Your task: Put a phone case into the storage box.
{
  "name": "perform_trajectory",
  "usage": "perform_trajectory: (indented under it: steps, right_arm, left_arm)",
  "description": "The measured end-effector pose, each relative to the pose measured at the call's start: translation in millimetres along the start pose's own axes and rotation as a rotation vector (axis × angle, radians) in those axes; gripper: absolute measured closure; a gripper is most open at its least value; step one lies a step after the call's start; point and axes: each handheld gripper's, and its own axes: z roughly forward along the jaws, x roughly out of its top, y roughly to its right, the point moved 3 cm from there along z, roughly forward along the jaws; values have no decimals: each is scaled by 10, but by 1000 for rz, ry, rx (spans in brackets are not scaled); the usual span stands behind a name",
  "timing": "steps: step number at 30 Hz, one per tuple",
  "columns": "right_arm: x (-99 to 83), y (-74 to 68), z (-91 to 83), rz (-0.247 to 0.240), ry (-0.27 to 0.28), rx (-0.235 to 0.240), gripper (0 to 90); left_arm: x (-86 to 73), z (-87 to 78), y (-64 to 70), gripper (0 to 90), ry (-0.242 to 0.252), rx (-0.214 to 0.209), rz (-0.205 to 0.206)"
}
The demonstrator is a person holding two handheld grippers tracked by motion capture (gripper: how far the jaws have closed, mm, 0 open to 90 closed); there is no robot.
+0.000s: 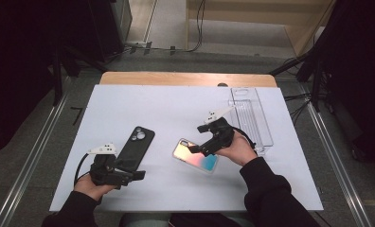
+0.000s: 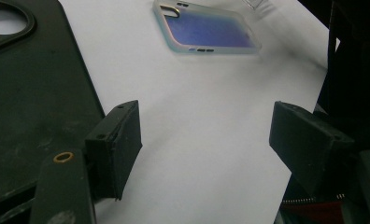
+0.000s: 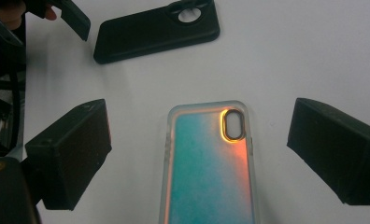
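Note:
A black phone case (image 1: 133, 147) with a round camera hole lies face down on the white table top (image 1: 176, 109), left of centre. My left gripper (image 1: 136, 176) sits at its near end, jaws open and empty; in the left gripper view the black case (image 2: 29, 93) lies beside the left jaw of that gripper (image 2: 204, 126). An iridescent teal-and-orange phone case (image 1: 195, 157) lies in the middle. My right gripper (image 1: 200, 150) hovers over its far end, open. In the right gripper view the iridescent case (image 3: 206, 163) lies between the spread jaws of the gripper (image 3: 199, 121), untouched.
A clear plastic tray (image 1: 249, 118) lies at the table's right back, just behind the right hand. The black case (image 3: 155, 30) and a jaw of the left gripper (image 3: 75, 16) show at the top of the right gripper view. Bare white surface lies between the two cases.

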Motion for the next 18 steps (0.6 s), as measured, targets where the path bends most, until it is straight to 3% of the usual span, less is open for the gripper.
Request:
perform_trajectory:
  steps: [18]
  right_arm:
    - [-147,65,121,32,-38,-4,46]
  left_arm:
    - [-1,-8,7,256,1,0,-1]
